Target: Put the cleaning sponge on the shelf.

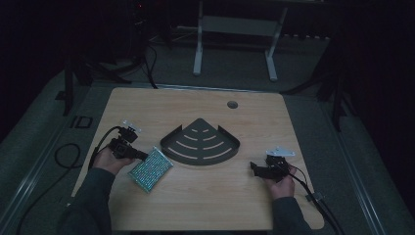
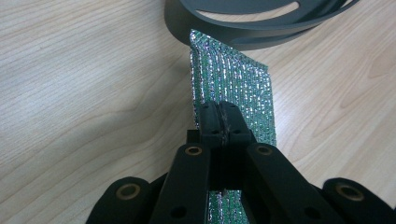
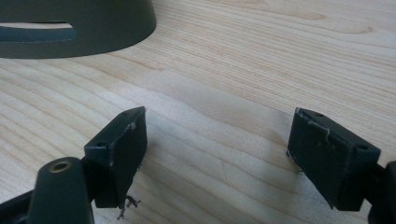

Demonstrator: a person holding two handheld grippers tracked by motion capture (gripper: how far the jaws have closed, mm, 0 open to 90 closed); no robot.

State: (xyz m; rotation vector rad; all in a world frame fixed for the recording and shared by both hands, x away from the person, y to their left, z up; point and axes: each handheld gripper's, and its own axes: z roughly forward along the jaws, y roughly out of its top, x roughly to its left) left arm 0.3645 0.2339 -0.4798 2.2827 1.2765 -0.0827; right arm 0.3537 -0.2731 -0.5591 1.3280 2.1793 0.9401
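Note:
A green glittery scouring pad (image 1: pixel 150 169) lies flat on the wooden table (image 1: pixel 205 205), just left of a dark fan-shaped slotted tray (image 1: pixel 200 144). My left gripper (image 1: pixel 145 156) is shut on the pad's near-left edge. In the left gripper view, the jaws (image 2: pixel 219 119) are pinched together on the pad (image 2: pixel 233 79), whose far corner touches the tray's rim (image 2: pixel 243 37). My right gripper (image 1: pixel 253 167) rests low at the right of the tray, pointing left. It is open (image 3: pixel 217 154), with bare wood between its pads (image 3: pixel 334 154). The tray wall (image 3: pixel 93 28) shows ahead, to the left.
A round cable hole (image 1: pixel 232 104) sits near the table's far edge. Cables trail from both grippers off the near corners. A white frame (image 1: pixel 198 49) stands on the floor behind the table.

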